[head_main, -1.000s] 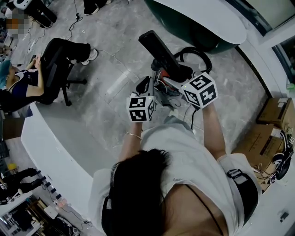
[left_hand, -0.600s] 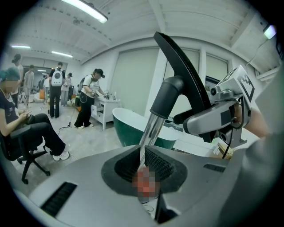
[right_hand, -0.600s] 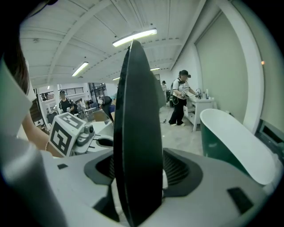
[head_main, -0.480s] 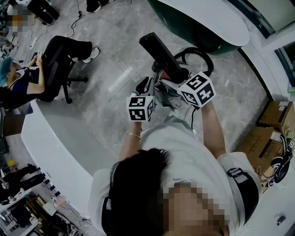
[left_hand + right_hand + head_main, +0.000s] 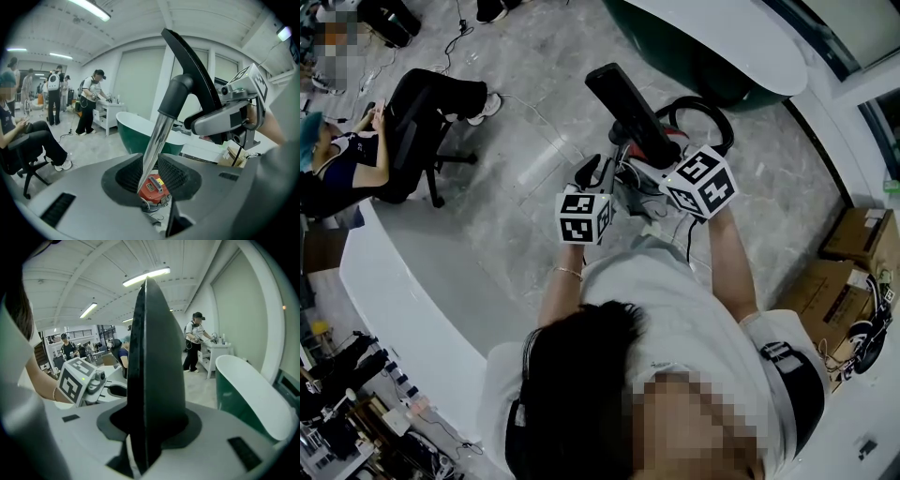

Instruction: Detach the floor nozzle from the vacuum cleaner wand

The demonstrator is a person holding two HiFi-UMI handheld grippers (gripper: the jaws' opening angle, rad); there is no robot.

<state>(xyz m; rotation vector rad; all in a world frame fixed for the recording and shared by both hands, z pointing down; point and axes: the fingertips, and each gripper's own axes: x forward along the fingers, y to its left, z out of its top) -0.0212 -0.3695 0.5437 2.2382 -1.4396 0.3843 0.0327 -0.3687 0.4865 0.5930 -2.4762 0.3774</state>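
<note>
Between closing jaws of right hand-held gripper [image 5: 145, 427] — black plastic floor nozzle [image 5: 154, 357], likely stiff; left hand-held gripper [image 5: 151, 176] opening round silver metal wand tube [image 5: 157, 140], probably slippery — clamp firmly.

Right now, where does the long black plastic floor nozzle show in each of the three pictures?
Head view: black floor nozzle at upper centre, slanting.
Left gripper view: nozzle at upper centre, rising leftward.
Right gripper view: nozzle dead centre, seen edge-on.
Shared landmark: green bathtub with a white rim.
</note>
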